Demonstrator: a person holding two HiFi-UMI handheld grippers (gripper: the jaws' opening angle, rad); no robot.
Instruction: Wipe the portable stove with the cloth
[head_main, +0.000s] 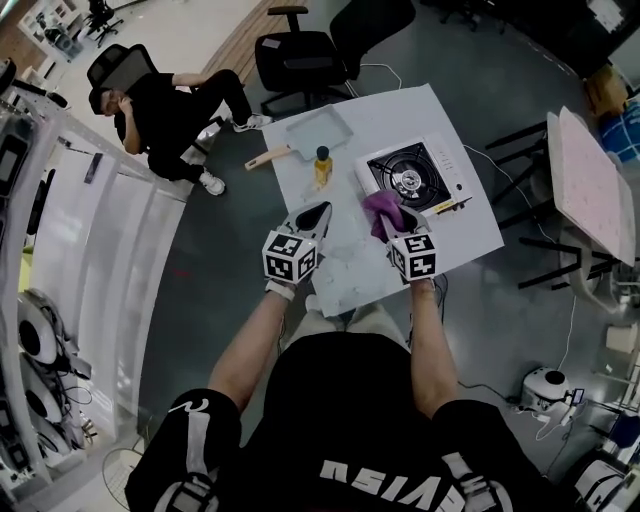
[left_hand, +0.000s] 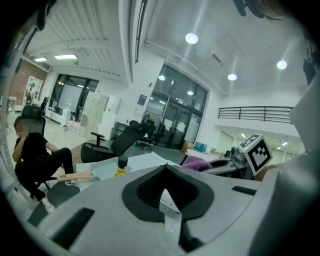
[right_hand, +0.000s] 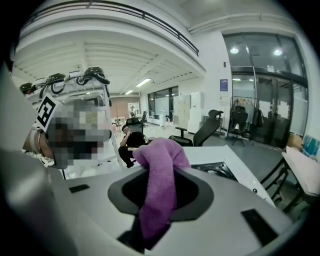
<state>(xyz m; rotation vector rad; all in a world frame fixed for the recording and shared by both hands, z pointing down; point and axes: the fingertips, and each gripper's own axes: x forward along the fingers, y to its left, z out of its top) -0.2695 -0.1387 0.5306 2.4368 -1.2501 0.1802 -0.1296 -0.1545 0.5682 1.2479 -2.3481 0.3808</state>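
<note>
Head view: portable stove (head_main: 412, 176) sitting on white table (head_main: 470, 235). Right gripper (head_main: 392, 222) is hovering just beside the stove, clamping the purple cloth (head_main: 381, 208). Left gripper (head_main: 316, 215) is waiting left of the stove.
Left gripper view: jaws are resting together, empty.
Right gripper view: cloth is bunching between the jaws. Recommended: pressing it flat on the stove and keeping the grip firm.

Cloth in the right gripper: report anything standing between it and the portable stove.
Nothing visible does. The purple cloth, clamped in the right gripper, overlaps the portable stove's near left corner in the head view. The yellow bottle stands clear, off to the stove's left.
</note>
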